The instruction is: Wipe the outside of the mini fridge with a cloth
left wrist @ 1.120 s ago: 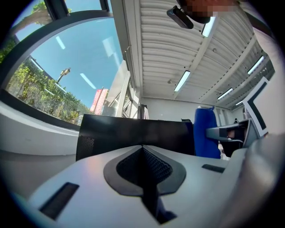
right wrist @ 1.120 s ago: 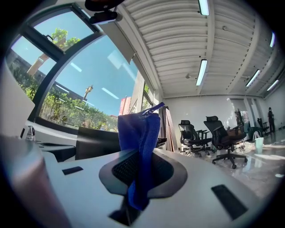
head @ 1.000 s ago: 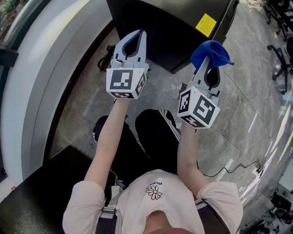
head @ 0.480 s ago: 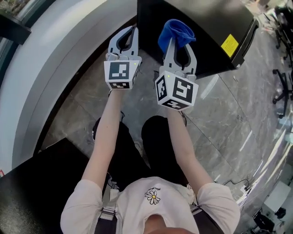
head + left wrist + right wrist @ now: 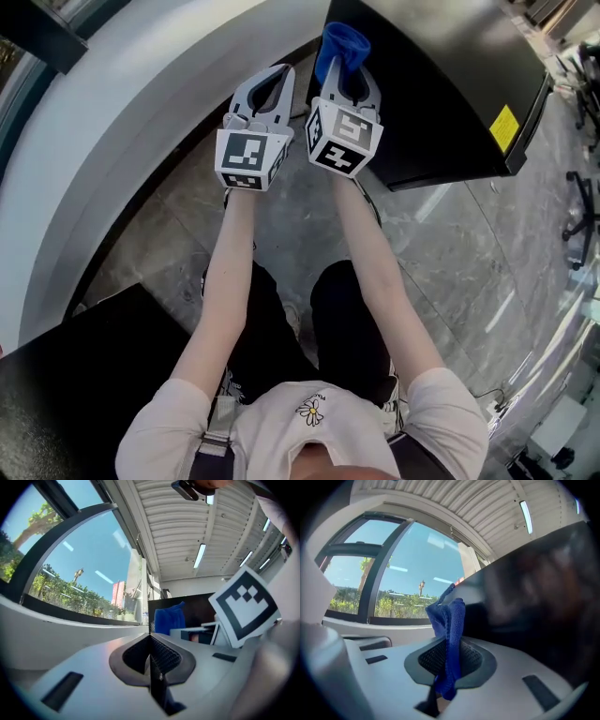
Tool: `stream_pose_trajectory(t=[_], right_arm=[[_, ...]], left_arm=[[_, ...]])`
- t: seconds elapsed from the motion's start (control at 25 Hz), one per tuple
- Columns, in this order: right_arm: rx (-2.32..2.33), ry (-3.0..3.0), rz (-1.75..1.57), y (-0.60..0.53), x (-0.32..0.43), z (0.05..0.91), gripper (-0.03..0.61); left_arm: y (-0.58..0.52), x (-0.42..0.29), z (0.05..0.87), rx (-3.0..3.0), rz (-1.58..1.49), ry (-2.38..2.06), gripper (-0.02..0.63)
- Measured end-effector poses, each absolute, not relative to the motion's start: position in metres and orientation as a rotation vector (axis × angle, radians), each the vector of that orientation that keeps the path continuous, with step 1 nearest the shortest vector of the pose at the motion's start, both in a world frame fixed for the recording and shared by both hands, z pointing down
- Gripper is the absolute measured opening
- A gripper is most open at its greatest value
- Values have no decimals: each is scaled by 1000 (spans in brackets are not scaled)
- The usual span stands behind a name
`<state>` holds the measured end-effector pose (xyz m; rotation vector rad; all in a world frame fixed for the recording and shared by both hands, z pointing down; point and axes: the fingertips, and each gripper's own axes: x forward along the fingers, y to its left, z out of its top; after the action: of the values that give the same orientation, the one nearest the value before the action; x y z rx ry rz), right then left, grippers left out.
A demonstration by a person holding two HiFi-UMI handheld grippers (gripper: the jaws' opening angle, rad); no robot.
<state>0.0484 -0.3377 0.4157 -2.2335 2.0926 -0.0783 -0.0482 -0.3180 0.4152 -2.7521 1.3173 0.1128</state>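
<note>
The black mini fridge stands on the floor at the upper right of the head view, a yellow label on its side. A blue cloth sticks out of my right gripper, which is shut on it and sits at the fridge's left edge. In the right gripper view the cloth hangs from the closed jaws, with the dark fridge wall close on the right. My left gripper is beside it on the left, shut with nothing in it; its view shows the cloth ahead.
A curved white wall base runs along the left, with a window above it. A dark cabinet top lies at lower left. The person's legs stand on grey tiled floor. Office chair legs sit at far right.
Both grippers have swung left along the fridge toward its left corner. The right gripper with the cloth has closed in beside the left gripper.
</note>
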Motion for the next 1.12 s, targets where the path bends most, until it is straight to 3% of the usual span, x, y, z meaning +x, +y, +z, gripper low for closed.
stream_pose_trajectory(t=[0.56,1.12], right_arm=[[-2389,2052,-89,-377,40,439,61],[-2446,1990,-101,-330,73,443,60]], left_arm=[[-322,-91,401,-2737,287,1480,5],[-312,-44,420,-2808,185,1376,5]])
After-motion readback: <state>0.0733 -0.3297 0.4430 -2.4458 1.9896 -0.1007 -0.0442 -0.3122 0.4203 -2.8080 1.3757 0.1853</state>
